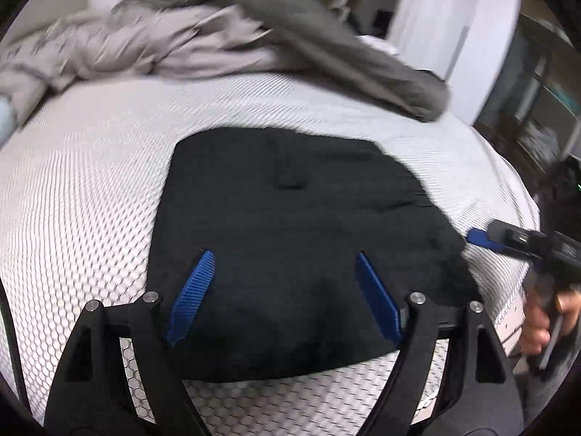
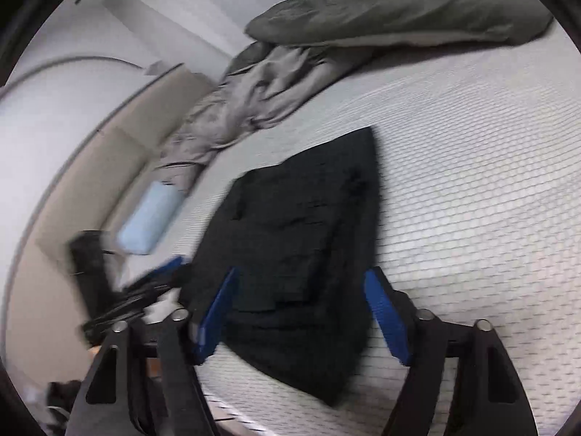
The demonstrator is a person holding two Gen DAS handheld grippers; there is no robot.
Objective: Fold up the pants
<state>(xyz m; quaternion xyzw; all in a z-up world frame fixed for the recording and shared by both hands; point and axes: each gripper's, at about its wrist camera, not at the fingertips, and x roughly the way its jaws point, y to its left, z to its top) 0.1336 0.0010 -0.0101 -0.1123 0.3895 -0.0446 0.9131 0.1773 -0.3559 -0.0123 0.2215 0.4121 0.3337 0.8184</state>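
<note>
Both our claws, left claw [image 1: 283, 258] and right claw [image 2: 301, 276], hang released above the black pants [image 1: 290, 218], folded into a compact, lightly creased bundle on the bed [image 1: 90, 200].

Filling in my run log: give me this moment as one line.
task: fold pants | pants: folded, flat on bed | left gripper: jaws open, empty | right gripper: jaws open, empty

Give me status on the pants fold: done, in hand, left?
Done: black pants lie in a compact folded stack on the mattress. In hand: nothing; left gripper and right gripper are open above it. Left: perhaps tidying the uneven edges.
</note>
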